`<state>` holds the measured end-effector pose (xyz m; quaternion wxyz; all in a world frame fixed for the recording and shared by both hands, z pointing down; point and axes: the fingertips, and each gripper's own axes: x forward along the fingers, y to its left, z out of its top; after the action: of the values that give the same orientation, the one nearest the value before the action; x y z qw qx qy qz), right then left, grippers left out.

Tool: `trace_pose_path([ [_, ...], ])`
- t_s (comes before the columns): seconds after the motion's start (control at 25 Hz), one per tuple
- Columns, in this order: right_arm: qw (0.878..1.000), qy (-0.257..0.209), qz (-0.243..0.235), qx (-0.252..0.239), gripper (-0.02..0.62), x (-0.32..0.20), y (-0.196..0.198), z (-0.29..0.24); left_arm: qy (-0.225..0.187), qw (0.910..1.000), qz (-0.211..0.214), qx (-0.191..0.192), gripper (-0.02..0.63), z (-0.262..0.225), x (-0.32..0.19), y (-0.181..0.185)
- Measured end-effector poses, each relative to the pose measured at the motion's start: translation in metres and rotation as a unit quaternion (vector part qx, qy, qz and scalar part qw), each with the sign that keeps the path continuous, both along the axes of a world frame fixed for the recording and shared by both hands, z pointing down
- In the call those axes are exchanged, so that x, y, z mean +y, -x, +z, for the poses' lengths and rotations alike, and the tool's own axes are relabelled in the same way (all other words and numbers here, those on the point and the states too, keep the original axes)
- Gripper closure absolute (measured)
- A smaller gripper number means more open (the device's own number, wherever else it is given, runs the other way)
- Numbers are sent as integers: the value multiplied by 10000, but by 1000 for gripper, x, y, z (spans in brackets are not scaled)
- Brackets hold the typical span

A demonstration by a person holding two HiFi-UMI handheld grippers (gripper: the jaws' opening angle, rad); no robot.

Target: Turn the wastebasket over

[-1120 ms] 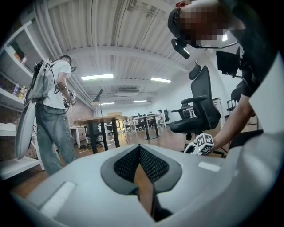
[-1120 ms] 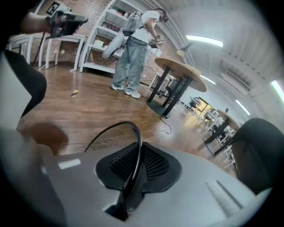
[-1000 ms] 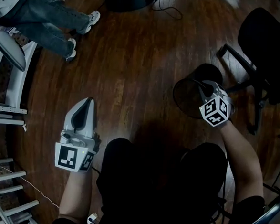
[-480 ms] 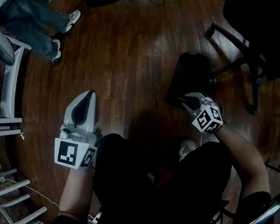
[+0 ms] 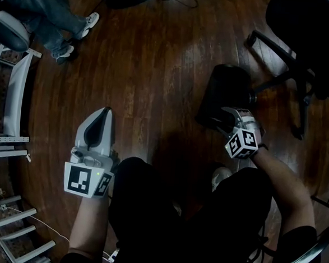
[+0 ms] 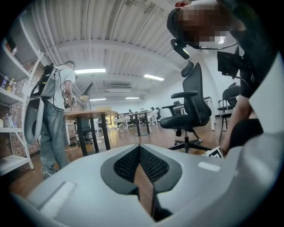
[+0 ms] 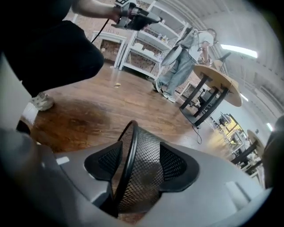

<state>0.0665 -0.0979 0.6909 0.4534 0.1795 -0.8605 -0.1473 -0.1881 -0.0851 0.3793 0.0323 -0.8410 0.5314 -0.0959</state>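
The black mesh wastebasket (image 5: 226,93) lies tipped on its side on the wooden floor, its mouth toward me. My right gripper (image 5: 224,116) is at the near rim. In the right gripper view the rim and mesh wall (image 7: 142,177) stand between the jaws, which are opening, and the pads (image 7: 177,162) stand apart from the mesh. My left gripper (image 5: 102,115) hangs over bare floor at the left. Its tips meet in the left gripper view (image 6: 140,148), shut on nothing.
An office chair (image 5: 305,42) stands right beside the basket, its star legs (image 5: 271,48) almost touching it. A person (image 5: 55,13) stands at the upper left by white shelving (image 5: 8,117). A round table (image 7: 217,77) stands beyond the basket.
The basket came down from being held with its mouth facing up to lying on the floor. The right gripper sank with it, and its jaws have spread off the rim. The left gripper barely shifted.
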Motion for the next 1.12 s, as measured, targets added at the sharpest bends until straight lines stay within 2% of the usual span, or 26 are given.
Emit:
trace_pose_path([
  [0.2,9994,-191,-73,283,353,-9,1,7,-7,9999,37,-107,606,-1,3,-3],
  [0.32,9996,-105,-100,237,356,-9,3,4,-7,10000,-37,-82,606,-2,4,1],
  [0.44,9997,-79,-146,200,397,-10,2,-1,-58,9999,-44,-103,606,-3,4,3],
  [0.56,9994,-121,-202,243,417,-14,5,-8,-24,10000,-68,30,606,-3,3,2],
  [0.76,9994,-161,111,-273,474,-37,13,-43,-45,9999,-44,-108,606,-1,4,2],
  [0.92,9972,-180,395,-614,512,-59,15,-71,-105,9999,-96,-5,606,-7,1,3],
  [1.12,9852,101,1221,-1196,555,-95,-1,-100,-151,9999,-73,23,606,-8,1,-1],
])
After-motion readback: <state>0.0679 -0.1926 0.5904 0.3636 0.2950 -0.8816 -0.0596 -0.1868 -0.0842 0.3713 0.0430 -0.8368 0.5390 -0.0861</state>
